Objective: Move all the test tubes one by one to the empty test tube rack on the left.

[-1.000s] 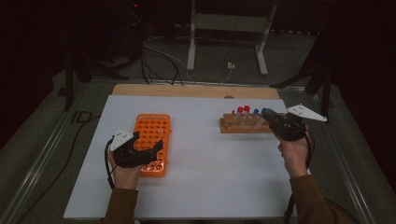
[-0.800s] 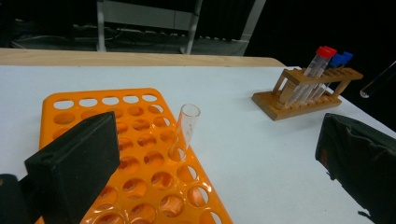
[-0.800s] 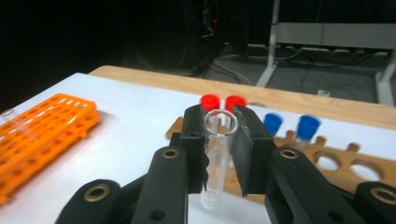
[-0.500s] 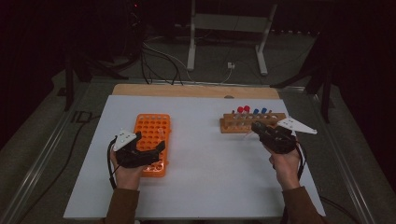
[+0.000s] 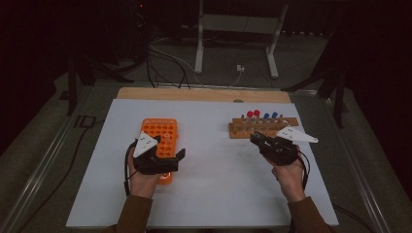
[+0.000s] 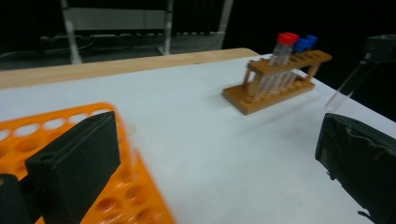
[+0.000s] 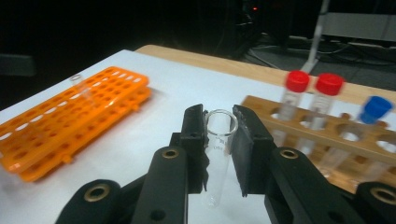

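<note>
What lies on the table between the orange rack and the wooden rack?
Nothing: in the high view the white table top is bare between the orange rack and the wooden rack. The right gripper, holding a glass tube, hangs near the wooden rack.

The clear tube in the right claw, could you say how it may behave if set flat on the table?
The tube looks round and smooth, so it would probably roll. Its thin clear wall suggests it is light and perhaps breakable. The right claw grips it near the open rim, so it might slip.
</note>
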Demonstrator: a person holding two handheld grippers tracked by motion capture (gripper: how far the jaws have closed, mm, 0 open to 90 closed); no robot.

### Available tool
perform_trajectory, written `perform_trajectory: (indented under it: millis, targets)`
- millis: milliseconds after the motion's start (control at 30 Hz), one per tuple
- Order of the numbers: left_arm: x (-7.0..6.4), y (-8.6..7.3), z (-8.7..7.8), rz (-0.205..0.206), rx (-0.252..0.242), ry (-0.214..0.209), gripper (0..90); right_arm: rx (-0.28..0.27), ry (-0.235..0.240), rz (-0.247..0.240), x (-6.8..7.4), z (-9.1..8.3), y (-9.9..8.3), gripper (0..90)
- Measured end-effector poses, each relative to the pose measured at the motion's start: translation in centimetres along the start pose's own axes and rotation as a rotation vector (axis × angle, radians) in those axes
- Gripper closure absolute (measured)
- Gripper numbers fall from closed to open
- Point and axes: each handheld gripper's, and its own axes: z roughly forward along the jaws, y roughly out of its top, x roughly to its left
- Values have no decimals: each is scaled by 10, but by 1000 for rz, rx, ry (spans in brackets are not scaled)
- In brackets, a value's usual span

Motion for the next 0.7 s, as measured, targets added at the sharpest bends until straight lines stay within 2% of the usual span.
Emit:
perform_trajectory:
  millis: [200,367,700]
  targets:
    - [-17,6,12,28,9,-44,6,15,46,-23,15,5,-2,760]
    - [-29,10,22,45,17,-73,6,38,98,-20,27,11,-5,759]
    - [-49,8,40,101,75,-119,13,56,169,-60,53,19,-4,760]
